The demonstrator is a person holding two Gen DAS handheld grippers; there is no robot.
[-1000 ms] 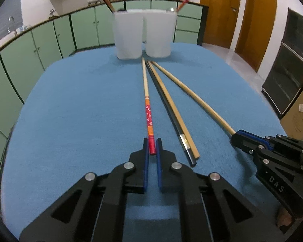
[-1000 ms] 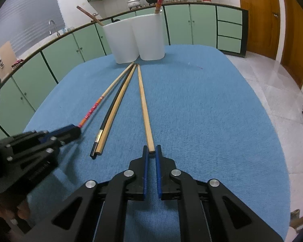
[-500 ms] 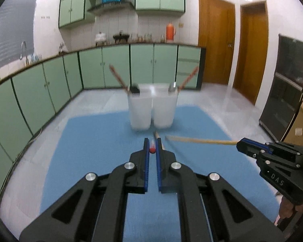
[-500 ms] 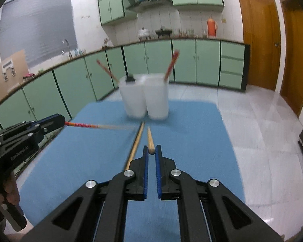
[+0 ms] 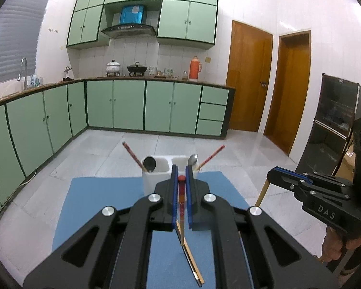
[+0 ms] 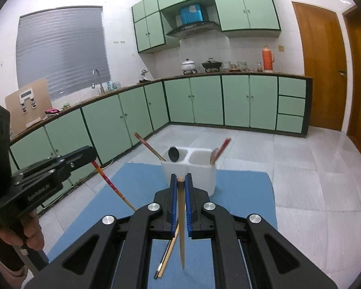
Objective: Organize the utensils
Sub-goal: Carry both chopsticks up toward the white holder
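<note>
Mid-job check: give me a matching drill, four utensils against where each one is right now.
1. red chopstick
2. plain chopstick
3. black spoon
4. chopstick pair

a. lying on blue mat
b. in left gripper
c. in holder, left cup
d. in right gripper

Pairs: 1-b, 2-d, 3-c, 4-a

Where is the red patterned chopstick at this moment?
The red patterned chopstick hangs from the left gripper, lifted above the blue mat, in front of the white holder.
</note>
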